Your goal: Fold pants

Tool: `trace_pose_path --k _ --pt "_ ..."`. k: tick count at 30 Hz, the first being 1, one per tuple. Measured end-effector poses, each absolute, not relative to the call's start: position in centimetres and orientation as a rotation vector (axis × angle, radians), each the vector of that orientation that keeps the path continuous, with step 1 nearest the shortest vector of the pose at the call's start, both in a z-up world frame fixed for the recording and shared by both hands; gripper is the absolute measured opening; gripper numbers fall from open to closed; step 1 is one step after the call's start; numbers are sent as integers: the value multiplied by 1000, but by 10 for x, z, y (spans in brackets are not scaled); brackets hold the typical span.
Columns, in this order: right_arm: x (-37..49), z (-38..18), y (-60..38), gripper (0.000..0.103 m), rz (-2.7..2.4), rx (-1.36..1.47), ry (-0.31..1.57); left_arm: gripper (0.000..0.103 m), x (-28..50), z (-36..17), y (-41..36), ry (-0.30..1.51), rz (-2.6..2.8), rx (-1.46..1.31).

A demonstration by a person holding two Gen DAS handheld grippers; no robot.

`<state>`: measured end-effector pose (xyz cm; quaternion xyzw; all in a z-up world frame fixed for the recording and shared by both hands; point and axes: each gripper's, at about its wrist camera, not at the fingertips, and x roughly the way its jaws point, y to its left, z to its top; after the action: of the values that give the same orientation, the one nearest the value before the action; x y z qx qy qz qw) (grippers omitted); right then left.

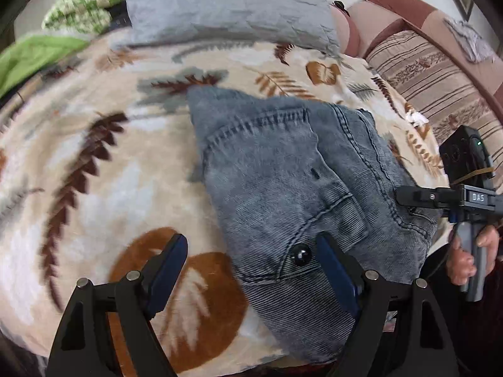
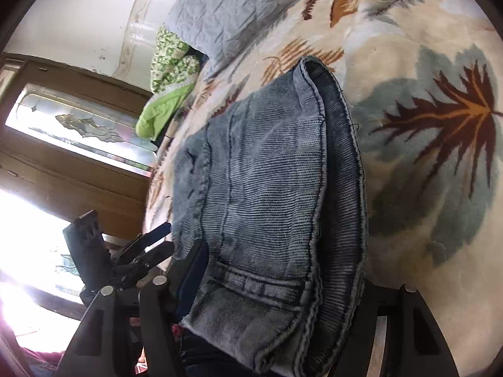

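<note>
Nearest in the left wrist view, the left claw (image 1: 251, 270) stands spread wide and pinches nothing: one dark-blue finger hangs over the bare leaf-patterned blanket (image 1: 94, 172), the other over the near corner of the folded jeans (image 1: 283, 182), just beside the black waistband button (image 1: 301, 256). In the right wrist view the right claw (image 2: 283, 282) is also spread; the jeans' waistband end lies between its fingers, but its far finger is hidden behind the cloth, so whether any pad presses cannot be told, and no pinch shows.

The jeans lie on the bed as a compact grey-blue bundle, already doubled over, with pocket stitching facing up. From the left claw the bundle runs ahead and to the right; its long axis leads away from the person, waistband end nearest, folded edge farthest, toward the grey quilted pillow (image 1: 226, 6). The right claw sits at the bundle's right edge, held in a hand (image 1: 468, 260), and seems the closer of the two to the cloth.

Beyond the pillow, a green patterned bundle (image 1: 85, 3) lies at the far left and a striped sofa (image 1: 433, 75) at the far right.
</note>
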<state>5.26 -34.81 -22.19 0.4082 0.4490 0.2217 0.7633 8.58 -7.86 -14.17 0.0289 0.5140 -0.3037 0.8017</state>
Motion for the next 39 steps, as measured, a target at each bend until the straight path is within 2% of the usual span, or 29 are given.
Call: trace_pose_path --k 5,6,8,10,16,24,31,35,39 --pt "55 -223 -345 68 464 904 959 84 95 -157 -84 1157 -721 -45" --pt "53 -222 -347 67 459 898 954 78 96 -156 -86 1151 -738 -51" --pt "54 -219 -343 67 450 874 949 74 98 -155 -88 1156 -747 -58" --pt "56 -217 -341 66 443 858 944 65 98 -153 -88 1153 -750 -62" --pt "56 -205 -329 60 452 810 898 52 95 -139 -87 1116 -748 -54" --pt "53 -174 -312 53 475 720 771 50 101 -94 -86 1002 -734 -6" --pt "83 -143 -303 53 454 645 672 50 137 -68 -78 927 -665 21" --pt "122 -145 -299 53 441 639 669 50 168 -71 -83 903 -594 66" --pt "155 -166 -294 53 387 631 735 50 201 -109 -102 978 -463 172"
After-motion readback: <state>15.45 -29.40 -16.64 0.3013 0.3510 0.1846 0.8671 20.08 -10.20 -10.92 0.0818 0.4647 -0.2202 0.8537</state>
